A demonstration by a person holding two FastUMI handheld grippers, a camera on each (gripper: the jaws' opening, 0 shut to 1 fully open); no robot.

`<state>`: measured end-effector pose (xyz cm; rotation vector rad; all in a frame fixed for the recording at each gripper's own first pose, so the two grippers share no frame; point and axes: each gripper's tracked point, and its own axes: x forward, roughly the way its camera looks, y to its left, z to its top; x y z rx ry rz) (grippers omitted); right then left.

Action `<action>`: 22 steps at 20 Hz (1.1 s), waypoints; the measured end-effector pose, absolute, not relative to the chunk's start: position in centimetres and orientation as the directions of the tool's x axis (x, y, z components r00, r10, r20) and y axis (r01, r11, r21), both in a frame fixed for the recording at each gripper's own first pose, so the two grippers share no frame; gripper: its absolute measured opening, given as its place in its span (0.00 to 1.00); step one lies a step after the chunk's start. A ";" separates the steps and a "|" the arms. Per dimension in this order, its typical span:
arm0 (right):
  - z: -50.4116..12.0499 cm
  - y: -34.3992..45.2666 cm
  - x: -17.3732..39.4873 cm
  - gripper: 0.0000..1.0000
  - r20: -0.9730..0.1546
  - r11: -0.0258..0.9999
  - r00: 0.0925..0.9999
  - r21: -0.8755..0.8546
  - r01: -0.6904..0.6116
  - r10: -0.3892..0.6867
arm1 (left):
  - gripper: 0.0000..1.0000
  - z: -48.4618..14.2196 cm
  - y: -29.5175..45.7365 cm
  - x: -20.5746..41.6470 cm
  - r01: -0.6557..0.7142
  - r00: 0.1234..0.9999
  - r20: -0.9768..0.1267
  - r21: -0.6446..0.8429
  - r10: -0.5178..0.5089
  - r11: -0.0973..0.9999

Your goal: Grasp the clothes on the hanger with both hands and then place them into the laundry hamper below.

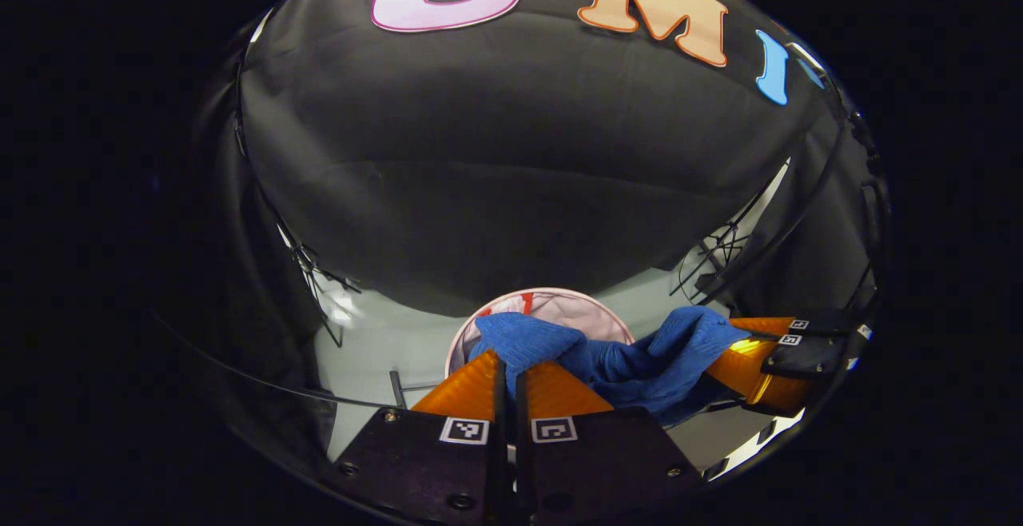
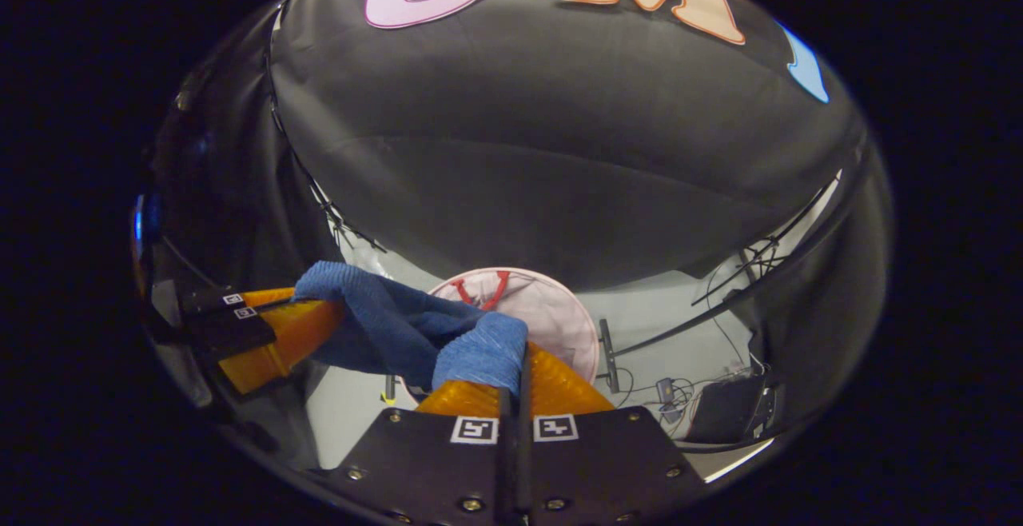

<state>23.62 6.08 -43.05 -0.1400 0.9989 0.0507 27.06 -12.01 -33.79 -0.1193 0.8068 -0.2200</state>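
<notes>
A blue knitted garment [image 1: 615, 358] hangs stretched between my two grippers, above a round pale pink laundry hamper [image 1: 591, 306] on the floor. My left gripper [image 1: 509, 362] is shut on one end of the cloth. In the left gripper view the right gripper [image 1: 747, 346] pinches the other end at the right. In the right gripper view my right gripper [image 2: 519, 354] is shut on a bunched fold of the blue garment [image 2: 400, 330], and the left gripper [image 2: 308, 310] holds the far end at the left. The hamper [image 2: 551, 310] lies just beyond, with a red strap inside it.
The black cloth wall stands behind the hamper. Thin black frame poles [image 2: 719, 310] cross the pale floor [image 1: 384, 342]. At the lower right of the right gripper view lie cables and a dark box [image 2: 723, 406].
</notes>
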 end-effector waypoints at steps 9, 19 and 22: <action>-41.1 7.0 21.9 0.21 -0.812 0.995 0.582 -0.089 -0.044 -0.046 | 0.51 -33.1 -11.4 25.7 0.199 0.644 -0.715 -0.188 -0.273 0.962; -36.6 5.7 18.6 0.40 -0.752 0.998 0.656 -0.066 0.018 -0.062 | 0.80 -31.5 -10.9 19.9 0.131 0.656 -0.721 -0.183 -0.224 0.974; -35.3 5.1 16.1 0.53 -0.737 0.999 0.675 -0.045 0.019 -0.046 | 0.88 -29.8 -11.2 17.2 0.132 0.674 -0.708 -0.166 -0.211 0.977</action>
